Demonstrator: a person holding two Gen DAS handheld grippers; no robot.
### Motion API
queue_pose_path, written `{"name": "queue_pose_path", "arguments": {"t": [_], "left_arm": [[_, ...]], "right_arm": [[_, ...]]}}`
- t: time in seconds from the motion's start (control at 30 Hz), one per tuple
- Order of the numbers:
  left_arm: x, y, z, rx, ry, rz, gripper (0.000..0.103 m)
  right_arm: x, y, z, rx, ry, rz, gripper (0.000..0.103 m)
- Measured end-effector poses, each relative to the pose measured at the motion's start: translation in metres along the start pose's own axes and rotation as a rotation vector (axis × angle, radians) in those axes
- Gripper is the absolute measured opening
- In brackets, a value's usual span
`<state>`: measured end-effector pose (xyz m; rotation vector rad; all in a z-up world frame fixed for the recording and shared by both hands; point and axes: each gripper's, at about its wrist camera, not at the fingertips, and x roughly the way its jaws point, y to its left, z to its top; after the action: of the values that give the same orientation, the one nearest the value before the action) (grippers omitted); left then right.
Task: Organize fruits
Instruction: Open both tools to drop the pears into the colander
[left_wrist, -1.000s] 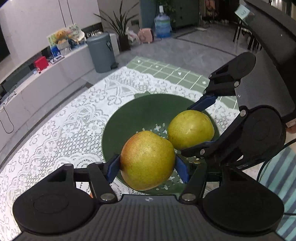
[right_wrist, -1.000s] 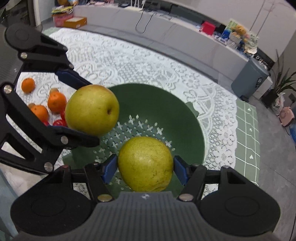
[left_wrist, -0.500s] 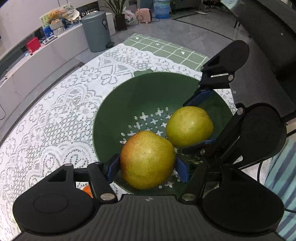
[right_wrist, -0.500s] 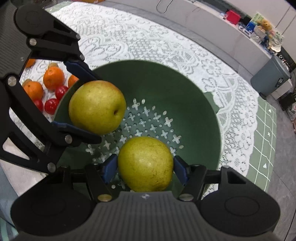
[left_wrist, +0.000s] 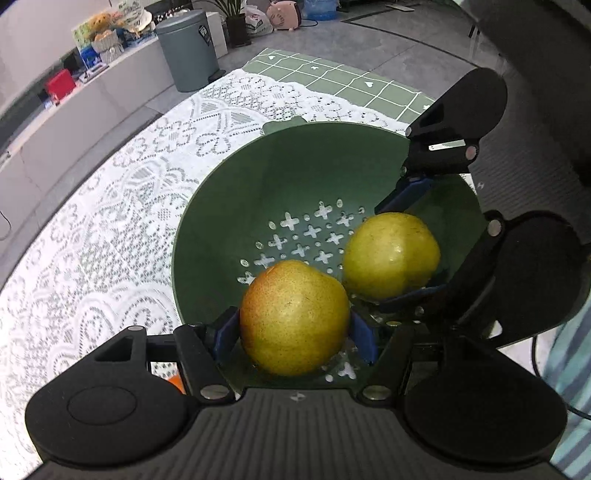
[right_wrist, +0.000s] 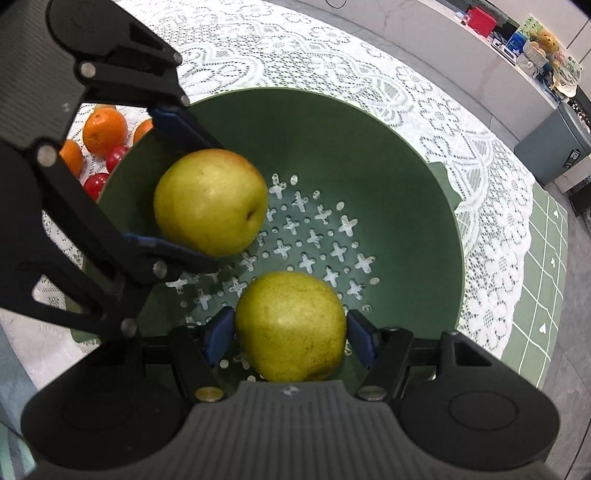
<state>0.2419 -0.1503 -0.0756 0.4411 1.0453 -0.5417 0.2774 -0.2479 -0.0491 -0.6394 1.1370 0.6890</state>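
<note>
1. Left wrist view shows the left gripper (left_wrist: 294, 328) with its blue pads squeezed on a reddish-yellow pear (left_wrist: 293, 317). It hangs just over the near side of the green bowl (left_wrist: 229, 192).

2. Right wrist view shows the right gripper (right_wrist: 290, 334) with its pads squeezed on a greener pear (right_wrist: 290, 326), also low over the bowl.

3. Both pears are very close to each other. I think they could bump if one hand drifts sideways, and a bump could knock a pear loose.

4. If the pads let go while a pear hangs high, it could drop hard and get a bruise. It might also roll, since the bowl's sides slope.

5. The bowl might tip or slide on the lace cloth (left_wrist: 110, 229) if a gripper pushes on its wall.

6. The bowl has nothing lying in it yet. Its floor has little cross-shaped holes (right_wrist: 314, 236), so it looks like a strainer.

7. Small oranges (right_wrist: 104, 131) and red round fruits (right_wrist: 95, 184) sit on the cloth just outside the bowl, not in any dish.
</note>
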Motion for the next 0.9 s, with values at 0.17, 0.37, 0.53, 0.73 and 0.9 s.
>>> {"name": "queue_pose_path", "arguments": {"t": [0.17,0.37,0.53,0.73,0.9], "left_arm": [[0.004,-0.002,0.001,0.023,0.005,0.019,0.073],[0.005,-0.004,0.002,0.03,0.011,0.019,0.071],[0.003,-0.007,0.0,0.031,0.008,0.02,0.071],[-0.025,-0.01,-0.006,0.026,-0.085,0.036,0.075],[-0.047,-0.011,-0.013,-0.03,-0.134,0.071,0.075]], "right_arm": [[0.0,-0.001,0.001,0.01,0.004,-0.004,0.063],[-0.003,-0.003,-0.001,0.021,0.02,-0.041,0.068],[-0.007,-0.003,-0.003,0.04,0.021,-0.061,0.068],[-0.027,0.0,-0.004,0.033,-0.026,-0.101,0.079],[-0.046,0.005,-0.009,0.075,-0.083,-0.158,0.082]]}}
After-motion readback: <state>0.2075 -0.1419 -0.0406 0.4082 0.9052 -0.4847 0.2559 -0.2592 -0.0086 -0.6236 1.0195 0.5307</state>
